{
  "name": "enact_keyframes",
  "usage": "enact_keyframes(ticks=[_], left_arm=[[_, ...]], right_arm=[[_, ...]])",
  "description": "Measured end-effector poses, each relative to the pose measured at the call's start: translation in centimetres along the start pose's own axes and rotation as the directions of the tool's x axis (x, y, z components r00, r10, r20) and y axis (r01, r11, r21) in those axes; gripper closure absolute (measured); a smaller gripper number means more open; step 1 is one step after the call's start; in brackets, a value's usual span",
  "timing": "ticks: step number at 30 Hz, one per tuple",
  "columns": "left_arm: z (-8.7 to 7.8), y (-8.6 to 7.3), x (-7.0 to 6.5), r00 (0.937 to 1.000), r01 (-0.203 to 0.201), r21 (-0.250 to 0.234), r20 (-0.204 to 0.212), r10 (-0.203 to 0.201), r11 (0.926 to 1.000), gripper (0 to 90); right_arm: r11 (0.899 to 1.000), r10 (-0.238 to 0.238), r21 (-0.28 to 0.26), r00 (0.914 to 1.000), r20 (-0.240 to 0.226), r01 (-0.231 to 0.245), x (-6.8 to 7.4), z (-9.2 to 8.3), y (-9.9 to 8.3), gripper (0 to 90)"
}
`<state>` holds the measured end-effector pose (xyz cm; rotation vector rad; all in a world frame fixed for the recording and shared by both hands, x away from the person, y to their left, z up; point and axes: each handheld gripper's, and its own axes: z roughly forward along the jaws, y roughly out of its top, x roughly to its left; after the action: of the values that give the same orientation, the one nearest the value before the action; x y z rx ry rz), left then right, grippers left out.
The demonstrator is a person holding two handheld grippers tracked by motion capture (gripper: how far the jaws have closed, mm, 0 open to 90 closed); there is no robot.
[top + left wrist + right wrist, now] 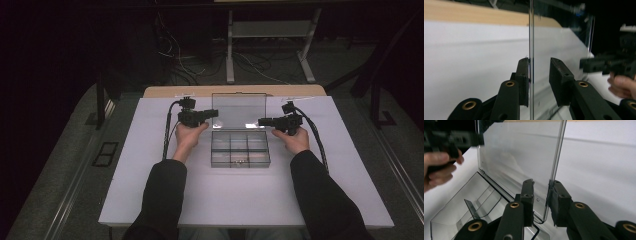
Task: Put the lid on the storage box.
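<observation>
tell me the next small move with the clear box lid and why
Probably close both grippers on the lid before swinging it. It stands upright, its side edges between the left gripper jaws and the right gripper jaws, and each shows a gap on at least one side.

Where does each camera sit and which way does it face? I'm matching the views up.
High view: above the person's side, looking down on the table; forearms, both hands.
Left gripper view: on the left gripper, jaws astride the clear lid; other hand beyond.
Right gripper view: on the right gripper, facing the box.
Shared: the lid.
</observation>
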<state>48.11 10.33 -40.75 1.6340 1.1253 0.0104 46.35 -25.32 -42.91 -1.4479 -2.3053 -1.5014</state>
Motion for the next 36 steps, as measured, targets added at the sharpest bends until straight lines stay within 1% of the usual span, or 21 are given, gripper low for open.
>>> enact_keyframes(ticks=[3,4,5,6,8,11,12,14,15,20,22,24,26,29,30,33,36], left_arm=[[0.3,0.4,0.1,0.9997,0.022,-0.009,0.010,-0.022,0.9997,68.7],[0.4,0.4,0.2,0.9996,0.023,-0.011,0.015,-0.023,0.9997,68.8],[0.4,0.3,0.3,0.9994,0.032,-0.015,0.014,-0.032,0.9994,70.4],[0.3,0.3,0.4,0.9994,0.031,-0.011,0.013,-0.031,0.9995,73.7],[0.3,0.3,0.6,0.9994,0.031,-0.010,0.013,-0.031,0.9995,77.8],[0.2,0.3,0.5,0.9998,0.015,-0.009,0.009,-0.015,0.9998,78.1],[0.2,0.3,0.4,0.9998,0.017,-0.011,0.007,-0.017,0.9998,78.1],[0.2,0.3,0.4,0.9999,0.012,-0.009,0.006,-0.012,0.9999,78.4],[0.2,0.3,0.4,1.0000,0.007,-0.009,0.007,-0.007,0.9999,78.4],[0.1,0.4,0.3,1.0000,-0.002,-0.009,0.005,0.002,1.0000,78.4],[0.1,0.4,0.3,1.0000,-0.001,-0.010,0.004,0.001,0.9999,78.4],[0.0,0.4,0.2,0.9999,-0.010,-0.006,0.007,0.010,0.9999,78.5],[0.0,0.4,0.1,0.9999,-0.013,-0.008,0.006,0.013,0.9999,78.5],[-0.1,0.5,-0.1,0.9997,-0.022,-0.010,0.006,0.022,0.9997,78.5],[-0.1,0.5,-0.1,0.9996,-0.026,-0.011,0.007,0.026,0.9996,78.5],[-0.3,0.5,-0.4,0.9993,-0.037,-0.008,0.009,0.037,0.9993,78.4],[-0.5,0.6,-0.7,0.9983,-0.058,-0.005,0.009,0.058,0.9983,77.8]], right_arm=[[1.000,0.000,-0.001,1.0000,-0.004,0.000,-0.1,0.0,0.0,73.7],[1.000,0.006,-0.003,1.0000,-0.006,-0.006,-0.1,0.1,0.0,73.7],[1.000,0.007,0.001,0.9999,-0.009,-0.007,-0.2,0.0,0.0,73.8],[1.000,0.010,-0.003,0.9998,-0.015,-0.010,-0.3,0.1,-0.1,73.8],[1.000,0.007,0.001,0.9999,-0.010,-0.007,-0.2,0.0,0.0,73.7],[1.000,0.002,0.004,1.0000,-0.005,-0.002,-0.1,0.0,0.0,73.2],[1.000,0.002,0.006,1.0000,-0.005,-0.002,-0.1,0.0,0.1,72.5],[1.000,-0.002,0.000,0.9999,0.010,0.002,-0.1,0.1,0.2,66.8],[1.000,-0.001,-0.006,0.9998,0.019,0.001,0.0,0.3,0.2,65.6],[0.999,-0.019,-0.036,0.9990,0.041,0.020,0.6,0.7,1.5,61.8],[0.999,-0.021,-0.031,0.9989,0.042,0.022,0.7,0.8,2.2,60.8],[0.999,-0.027,-0.036,0.9987,0.044,0.029,0.7,0.7,2.7,60.7],[0.998,-0.027,-0.057,0.9983,0.052,0.030,0.8,0.5,3.1,60.2],[0.995,-0.025,-0.091,0.9985,0.048,0.030,0.8,-0.1,3.8,61.4],[0.995,-0.017,-0.097,0.9988,0.047,0.021,0.9,-0.3,4.0,62.1],[0.995,-0.045,-0.084,0.9974,0.057,0.050,1.1,-0.6,4.2,65.0],[0.996,-0.043,-0.080,0.9979,0.048,0.047,1.2,-1.0,4.2,66.4]])
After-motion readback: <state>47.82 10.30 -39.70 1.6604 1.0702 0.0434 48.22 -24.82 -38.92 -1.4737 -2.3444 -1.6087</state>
